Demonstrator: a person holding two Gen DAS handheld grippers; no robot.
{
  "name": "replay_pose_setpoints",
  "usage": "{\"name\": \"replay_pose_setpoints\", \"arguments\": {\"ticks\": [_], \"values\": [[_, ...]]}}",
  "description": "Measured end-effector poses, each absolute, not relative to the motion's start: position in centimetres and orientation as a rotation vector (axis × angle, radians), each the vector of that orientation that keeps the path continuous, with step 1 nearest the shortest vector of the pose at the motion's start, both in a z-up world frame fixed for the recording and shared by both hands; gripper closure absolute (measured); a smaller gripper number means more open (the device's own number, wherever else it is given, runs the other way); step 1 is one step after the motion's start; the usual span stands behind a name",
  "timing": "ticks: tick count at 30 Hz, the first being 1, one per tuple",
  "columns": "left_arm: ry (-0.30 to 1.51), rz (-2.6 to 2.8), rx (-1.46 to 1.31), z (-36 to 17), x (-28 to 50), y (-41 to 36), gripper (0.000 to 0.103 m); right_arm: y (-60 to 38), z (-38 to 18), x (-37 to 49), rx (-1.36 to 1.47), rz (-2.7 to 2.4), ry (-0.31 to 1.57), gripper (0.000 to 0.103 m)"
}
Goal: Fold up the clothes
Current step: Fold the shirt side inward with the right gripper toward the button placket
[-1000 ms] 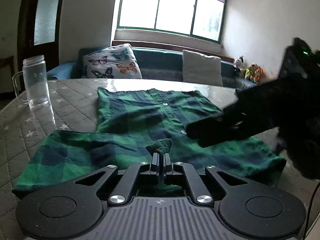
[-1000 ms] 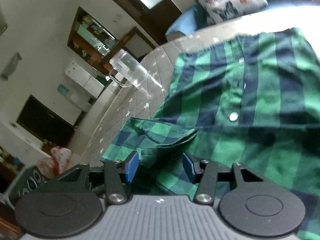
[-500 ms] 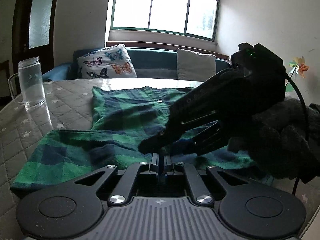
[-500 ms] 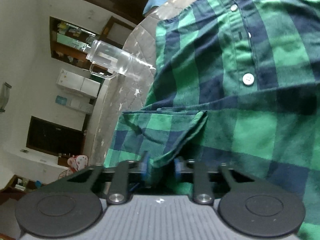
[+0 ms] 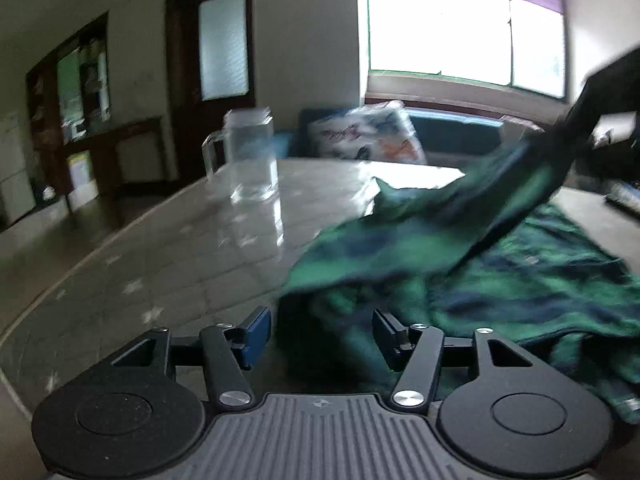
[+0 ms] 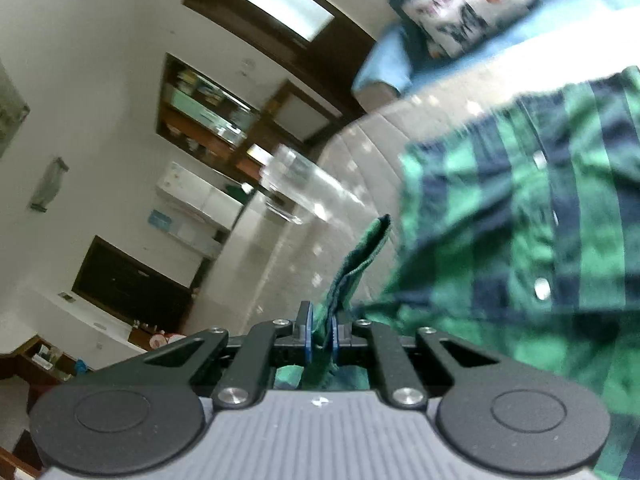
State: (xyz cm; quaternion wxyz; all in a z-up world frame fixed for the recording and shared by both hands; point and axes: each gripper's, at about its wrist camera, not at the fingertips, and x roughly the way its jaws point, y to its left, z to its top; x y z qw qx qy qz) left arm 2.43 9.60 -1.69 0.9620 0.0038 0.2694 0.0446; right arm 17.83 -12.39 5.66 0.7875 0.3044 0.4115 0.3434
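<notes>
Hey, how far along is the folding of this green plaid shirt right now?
Early. Done: nothing looks folded; the shirt lies mostly spread on the table. In hand: the right tongs are shut on a sleeve edge, lifting it, while the left tongs are open. Left: lay that sleeve across, then all remaining folds.

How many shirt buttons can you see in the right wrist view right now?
2, both on the green plaid shirt placket: one button further up, one button lower, nearer the camera. More may be hidden by blur or folds.
</notes>
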Motion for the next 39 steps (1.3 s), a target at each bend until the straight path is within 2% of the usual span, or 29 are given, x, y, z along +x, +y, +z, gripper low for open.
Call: {"name": "replay_pose_setpoints", "arguments": {"ticks": [8,14,15,20,32,35,39], "values": [[0.592,0.086,0.049,-2.7,3.9,9.3,0.038,-13.4,11.3,17.3,0.593,0.77,0.76,0.096],[0.616,0.074,0.096,-3.6,3.9,9.0,0.041,-16.3,12.9,16.1,0.545,0.722,0.712,0.096],[0.615,0.069,0.103,-3.7,3.9,9.0,0.046,-17.0,13.1,15.9,0.539,0.706,0.706,0.096],[0.611,0.06,0.153,-4.0,3.4,8.4,0.057,-20.2,11.5,14.8,0.497,0.601,0.751,0.096],[0.61,-0.007,0.247,-3.8,2.3,7.7,0.056,-24.6,-0.1,13.5,0.499,0.36,0.967,0.096],[0.622,-0.036,0.237,-3.1,2.0,8.4,0.056,-24.8,0.2,12.9,0.492,0.373,0.945,0.096],[0.614,-0.078,0.215,-1.4,1.5,9.4,0.055,-24.7,3.2,11.9,0.429,0.399,0.811,0.096]]}}
